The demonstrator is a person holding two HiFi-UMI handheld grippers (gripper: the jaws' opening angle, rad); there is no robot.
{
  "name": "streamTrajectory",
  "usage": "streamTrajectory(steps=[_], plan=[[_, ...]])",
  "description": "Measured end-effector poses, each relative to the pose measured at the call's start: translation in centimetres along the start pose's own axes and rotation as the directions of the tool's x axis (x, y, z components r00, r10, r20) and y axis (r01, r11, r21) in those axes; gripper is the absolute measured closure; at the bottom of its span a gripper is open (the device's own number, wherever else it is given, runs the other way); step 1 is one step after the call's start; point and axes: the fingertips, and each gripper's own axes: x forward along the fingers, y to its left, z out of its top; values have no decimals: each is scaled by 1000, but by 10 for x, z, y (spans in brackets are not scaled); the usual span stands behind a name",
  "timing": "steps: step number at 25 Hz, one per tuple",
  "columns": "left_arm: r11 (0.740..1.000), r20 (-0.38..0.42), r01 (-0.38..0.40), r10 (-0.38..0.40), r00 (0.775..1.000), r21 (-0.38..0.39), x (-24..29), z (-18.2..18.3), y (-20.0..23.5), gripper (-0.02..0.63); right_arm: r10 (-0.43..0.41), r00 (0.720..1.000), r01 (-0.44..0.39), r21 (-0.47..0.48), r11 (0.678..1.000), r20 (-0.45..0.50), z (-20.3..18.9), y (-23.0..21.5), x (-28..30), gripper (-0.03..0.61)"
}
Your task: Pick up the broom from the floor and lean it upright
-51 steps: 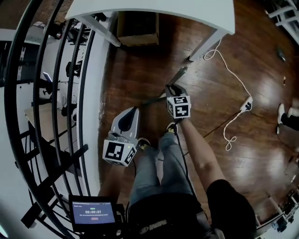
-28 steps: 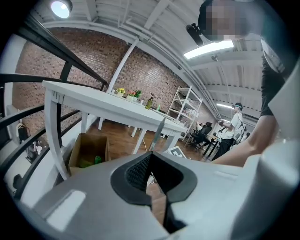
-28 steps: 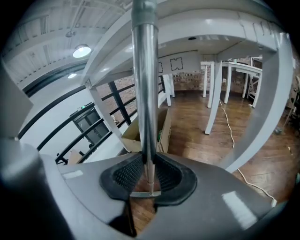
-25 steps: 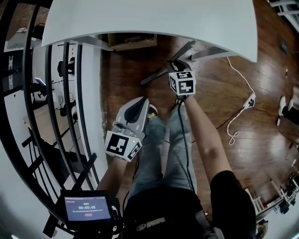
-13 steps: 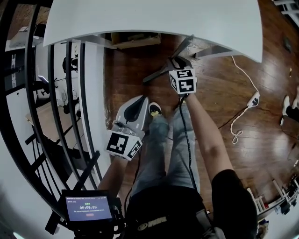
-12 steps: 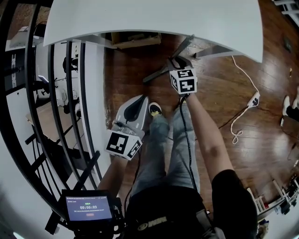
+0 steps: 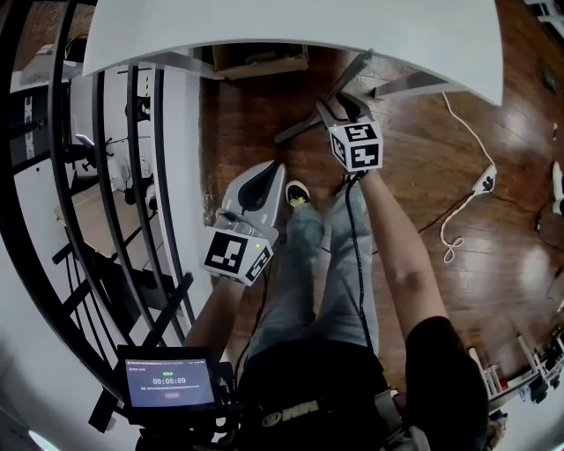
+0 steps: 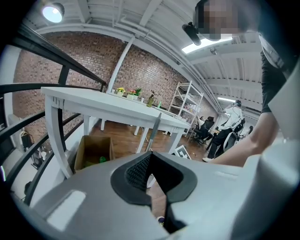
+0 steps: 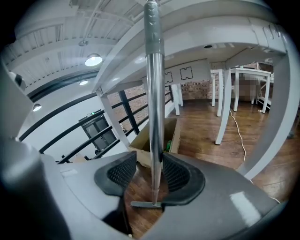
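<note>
The broom's grey metal handle (image 9: 153,93) stands nearly upright, its top resting against the white table's edge (image 9: 197,33) and its flat head (image 9: 146,204) on the wood floor. My right gripper (image 9: 151,172) has the handle between its jaws, which are opening. The left pad (image 9: 123,171) stands clear of the pole. In the head view the right gripper (image 7: 339,107) sits at the handle (image 7: 304,125) under the table (image 7: 264,26). My left gripper (image 7: 269,176) hangs lower left, shut and empty, and sees the broom handle (image 8: 155,129) ahead.
A black railing (image 7: 115,176) runs along the left. An open cardboard box (image 9: 157,133) sits under the table behind the broom. A white power cord (image 7: 467,198) trails over the floor at right. The person's legs and a shoe (image 7: 298,194) stand between the grippers.
The broom has gone from low on the floor to leaning on the table edge, the right gripper rising with it. Over the last half second both grippers have stayed nearly still.
</note>
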Motion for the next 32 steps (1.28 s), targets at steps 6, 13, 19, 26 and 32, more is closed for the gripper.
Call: streamTrajectory(steps=[6,13,19,26,32], plan=[[1000,17,2,-2,1000,-20,6,-2,1,603,-11,1000,11,-1,1000,21,4,-2,-6,394],[1000,23,-18,19,1000,-21,6,-3,5,603,-14,999,15,-16,1000,40,10,1,-5,374],[999,31,-28,29,999,-27,9,-1,8,603,-2,998,2,-10,1000,59,19,6,-4,330],[1000,9,-15,15,1000,-1,14,4,3,602,11,994,-13,21,1000,109,26,8,-13,296],[1000,13,-9,9,1000,-3,18,2,0,603,6,989,-13,46,999,145,30,6,-29,281]])
